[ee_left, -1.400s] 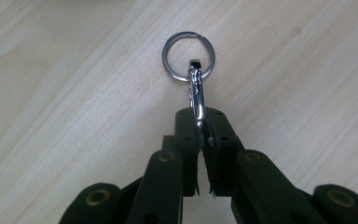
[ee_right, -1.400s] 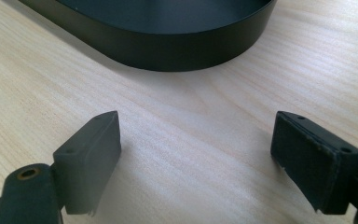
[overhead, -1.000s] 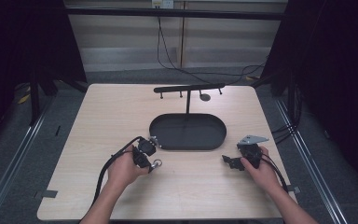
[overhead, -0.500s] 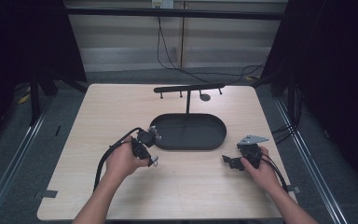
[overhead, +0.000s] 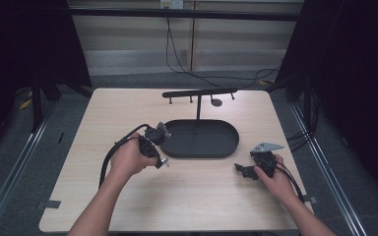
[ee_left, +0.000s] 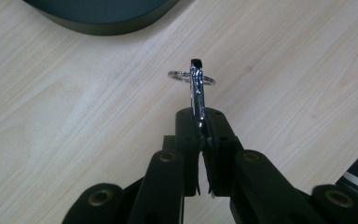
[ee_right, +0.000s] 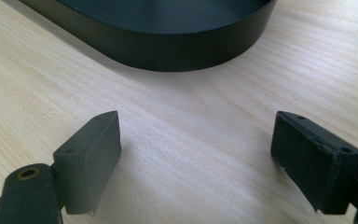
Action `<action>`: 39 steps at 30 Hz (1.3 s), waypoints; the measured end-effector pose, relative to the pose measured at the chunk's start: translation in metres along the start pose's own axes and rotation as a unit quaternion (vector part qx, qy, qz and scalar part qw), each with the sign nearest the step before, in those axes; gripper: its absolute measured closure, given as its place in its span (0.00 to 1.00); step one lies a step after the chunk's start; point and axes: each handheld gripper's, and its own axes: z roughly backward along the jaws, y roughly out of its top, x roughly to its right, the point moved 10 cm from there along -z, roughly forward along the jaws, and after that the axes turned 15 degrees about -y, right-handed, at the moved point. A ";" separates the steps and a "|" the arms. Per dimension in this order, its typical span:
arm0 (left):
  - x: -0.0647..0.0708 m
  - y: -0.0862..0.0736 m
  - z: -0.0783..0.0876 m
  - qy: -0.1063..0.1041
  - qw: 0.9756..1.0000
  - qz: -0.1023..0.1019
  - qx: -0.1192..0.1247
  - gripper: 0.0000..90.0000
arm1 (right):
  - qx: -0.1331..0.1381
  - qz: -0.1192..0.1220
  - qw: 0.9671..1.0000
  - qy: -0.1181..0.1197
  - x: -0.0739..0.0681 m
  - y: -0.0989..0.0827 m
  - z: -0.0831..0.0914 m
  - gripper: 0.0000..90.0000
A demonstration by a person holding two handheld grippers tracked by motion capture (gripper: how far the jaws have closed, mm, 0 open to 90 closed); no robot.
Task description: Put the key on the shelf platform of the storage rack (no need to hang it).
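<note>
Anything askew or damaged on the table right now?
Nothing stands out. The black tray with its hook stand sits upright and square on the table. The left gripper holds a metal key clip cleanly.

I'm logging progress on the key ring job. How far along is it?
Done: the left gripper is shut on the key ring clip, which is off the table. In hand: carrying it beside the black tray. Left: probably hanging it on the stand, whose pegs look bare. The right gripper rests open.
</note>
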 end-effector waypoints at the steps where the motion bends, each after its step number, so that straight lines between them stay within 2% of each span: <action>1: 0.001 0.002 0.000 -0.001 1.000 0.002 0.004 0.95 | 0.000 0.001 1.000 0.000 0.000 0.000 0.000 0.18; 17: 0.004 0.025 0.014 -0.002 1.000 -0.002 0.005 0.95 | 0.000 0.000 1.000 0.000 0.000 0.000 0.000 0.18; 39: 0.003 0.060 0.012 -0.012 1.000 -0.005 0.011 0.95 | 0.001 0.000 1.000 0.000 0.000 0.000 0.000 0.18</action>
